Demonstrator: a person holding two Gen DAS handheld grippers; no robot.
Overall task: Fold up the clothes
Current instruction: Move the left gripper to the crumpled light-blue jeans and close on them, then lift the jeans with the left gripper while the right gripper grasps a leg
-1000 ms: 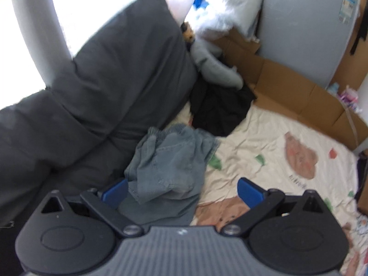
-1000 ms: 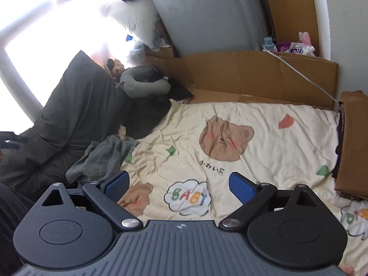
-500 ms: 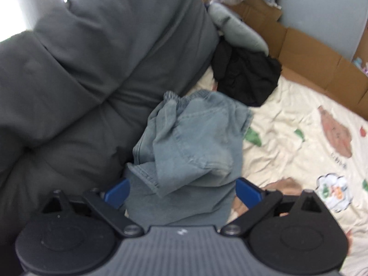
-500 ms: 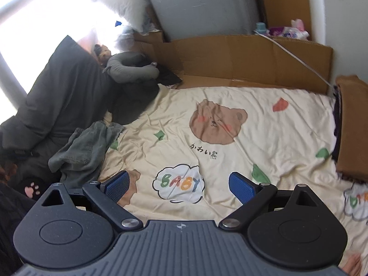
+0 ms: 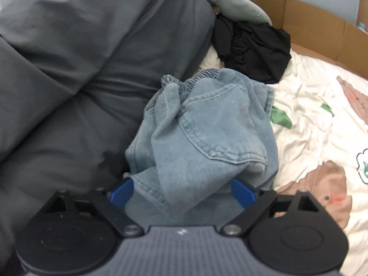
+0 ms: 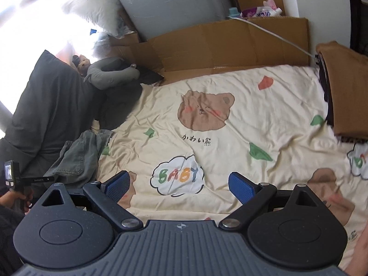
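The left gripper [image 5: 182, 189] has its blue-padded jaws spread wide, one on either side of the near hem of a crumpled pair of light-blue denim shorts [image 5: 207, 133] — the cloth fills the gap between them, but neither pad is pressed into it, so nothing is clamped. The shorts lie in a heap along the left edge of the bed, back pocket up and elastic waistband at the far end, half on the cream cartoon-print bedsheet [image 5: 310, 105] and half against a big dark-grey duvet [image 5: 80, 69] bunched on the left. Just beyond the waistband sits a crumpled black garment [image 5: 253, 48], with a grey neck pillow [image 5: 232, 4] behind it and flattened cardboard [image 5: 322, 32] lining the far edge. The right gripper [image 6: 178, 185] hangs above the near middle of the sheet with its jaws apart too, holding nothing — a "BABY" cloud print [image 6: 178, 176] lies between the pads and a brown bear print [image 6: 205, 110] farther on. In this view the shorts appear at the left, with the other gripper's small camera screen [image 6: 10, 172] just beside them. A folded brown garment [image 6: 345, 87] rests at the bed's right edge.
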